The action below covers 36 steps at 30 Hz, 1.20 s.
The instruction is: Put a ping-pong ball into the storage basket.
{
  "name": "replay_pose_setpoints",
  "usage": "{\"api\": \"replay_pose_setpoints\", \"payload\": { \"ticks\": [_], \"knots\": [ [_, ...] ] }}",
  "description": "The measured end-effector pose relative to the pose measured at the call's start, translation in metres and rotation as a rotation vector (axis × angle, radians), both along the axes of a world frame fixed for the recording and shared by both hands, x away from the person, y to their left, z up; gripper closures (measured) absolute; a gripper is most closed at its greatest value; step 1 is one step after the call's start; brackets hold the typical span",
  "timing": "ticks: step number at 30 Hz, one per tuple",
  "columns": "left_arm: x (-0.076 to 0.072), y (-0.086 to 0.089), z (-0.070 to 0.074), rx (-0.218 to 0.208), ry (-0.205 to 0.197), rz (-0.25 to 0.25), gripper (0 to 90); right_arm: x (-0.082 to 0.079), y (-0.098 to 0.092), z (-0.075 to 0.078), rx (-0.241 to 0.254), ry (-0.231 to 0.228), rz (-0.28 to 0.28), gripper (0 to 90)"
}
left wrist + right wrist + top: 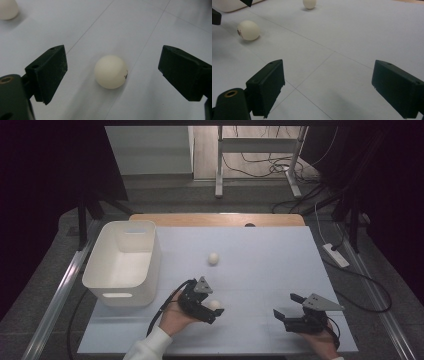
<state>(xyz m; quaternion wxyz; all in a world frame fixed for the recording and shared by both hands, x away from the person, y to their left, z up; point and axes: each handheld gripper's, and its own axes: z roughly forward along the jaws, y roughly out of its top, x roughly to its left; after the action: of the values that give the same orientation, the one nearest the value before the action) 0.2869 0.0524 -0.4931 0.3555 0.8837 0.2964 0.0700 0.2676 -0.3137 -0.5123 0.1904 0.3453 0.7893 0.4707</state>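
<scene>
**Left jaws bracket the near ball**

We see the left gripper [212,310] spread wide around the small white plastic ball [110,71] near the table's front, touching nothing, seemingly ready to pinch. Its small dark print is unreadable. The right gripper [286,311] hangs open, empty. A second ball [213,258] lies farther off, right of the white plastic bin [107,280].

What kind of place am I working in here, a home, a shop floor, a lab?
Most likely a lab or test room set up for recording. The table is covered with a plain pale sheet, loose cables trail over the bare floor behind it, and dark curtains close off the sides.
</scene>
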Motion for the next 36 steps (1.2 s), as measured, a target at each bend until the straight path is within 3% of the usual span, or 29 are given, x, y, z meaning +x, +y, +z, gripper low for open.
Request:
{"api": "replay_pose_setpoints", "payload": {
  "ticks": [7, 19, 29, 36],
  "knots": [
    [0.004, -0.008, -0.012, 0.048, 0.033, -0.001, 9.6, -0.001, -0.001, 0.0, 0.005, 0.001, -0.003, 11.1],
    [0.006, -0.011, -0.018, 0.098, 0.051, -0.004, 10.6, -0.001, 0.001, 0.0, -0.001, 0.001, 0.001, 11.2],
    [0.009, -0.01, -0.021, 0.094, 0.078, -0.02, 23.7, -0.001, -0.001, 0.0, 0.002, 0.0, -0.003, 11.4],
    [0.011, -0.009, -0.02, 0.068, 0.103, -0.062, 46.2, -0.001, -0.002, 0.001, 0.003, -0.003, -0.004, 11.6]
  ]
}}
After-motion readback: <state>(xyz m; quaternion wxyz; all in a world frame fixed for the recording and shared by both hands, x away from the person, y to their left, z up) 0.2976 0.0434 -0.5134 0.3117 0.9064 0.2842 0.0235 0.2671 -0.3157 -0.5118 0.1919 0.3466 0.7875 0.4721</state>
